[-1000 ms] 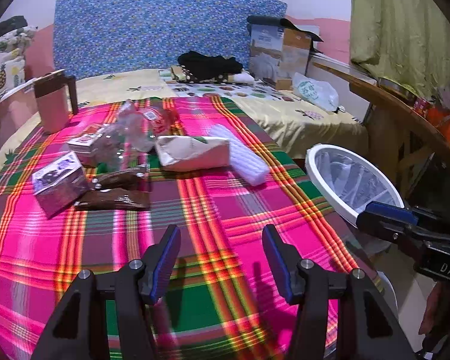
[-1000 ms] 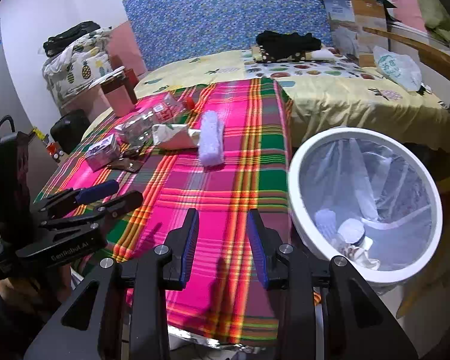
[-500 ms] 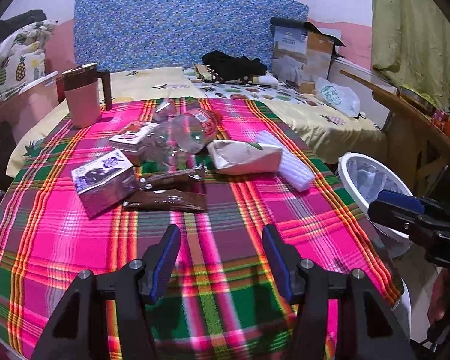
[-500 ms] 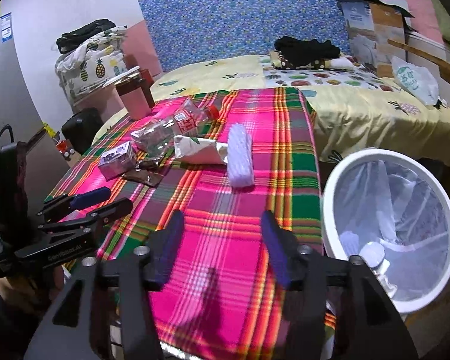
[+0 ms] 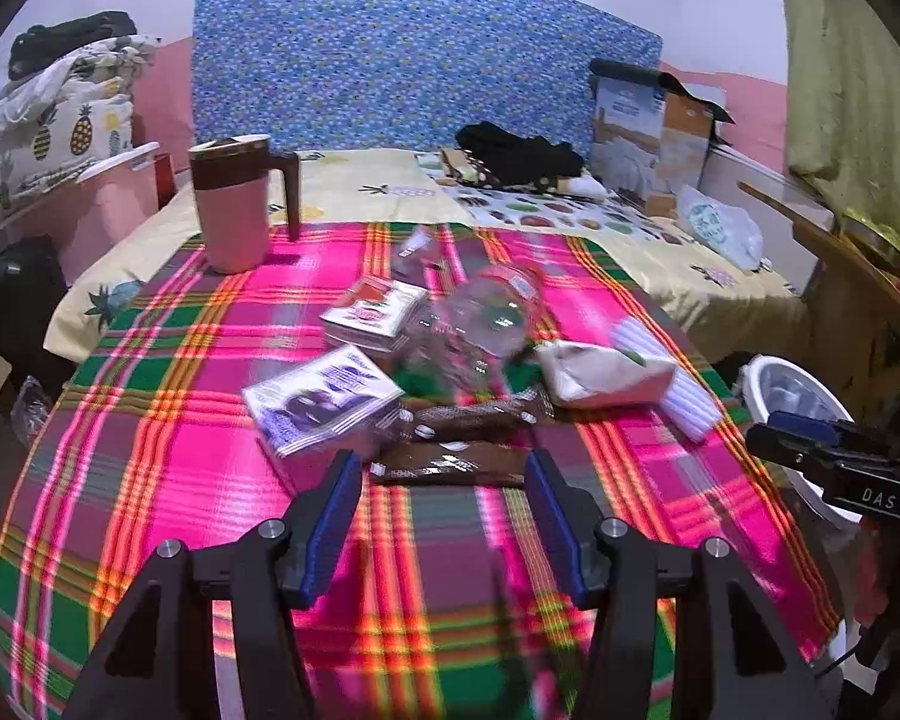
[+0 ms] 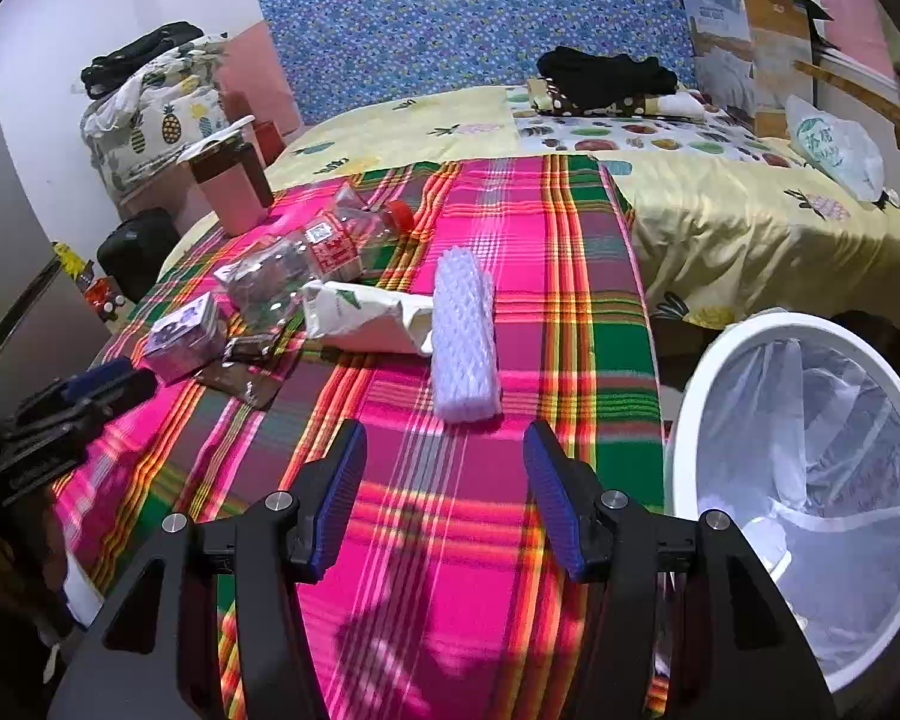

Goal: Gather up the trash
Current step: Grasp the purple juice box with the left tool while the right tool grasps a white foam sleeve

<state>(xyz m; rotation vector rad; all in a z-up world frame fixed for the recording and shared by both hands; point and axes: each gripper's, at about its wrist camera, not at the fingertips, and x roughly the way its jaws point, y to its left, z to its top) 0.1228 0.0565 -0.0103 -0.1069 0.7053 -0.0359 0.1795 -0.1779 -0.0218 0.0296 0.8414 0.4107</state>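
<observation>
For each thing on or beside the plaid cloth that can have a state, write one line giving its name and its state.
Left hand-held gripper: open, empty.
Right hand-held gripper: open, empty, jaws just opened.
Clear plastic bottle: lying down, crushed, red cap on.
White foam sleeve: lying flat.
Pink jug: upright.
Bin: upright, lined, some trash inside.
</observation>
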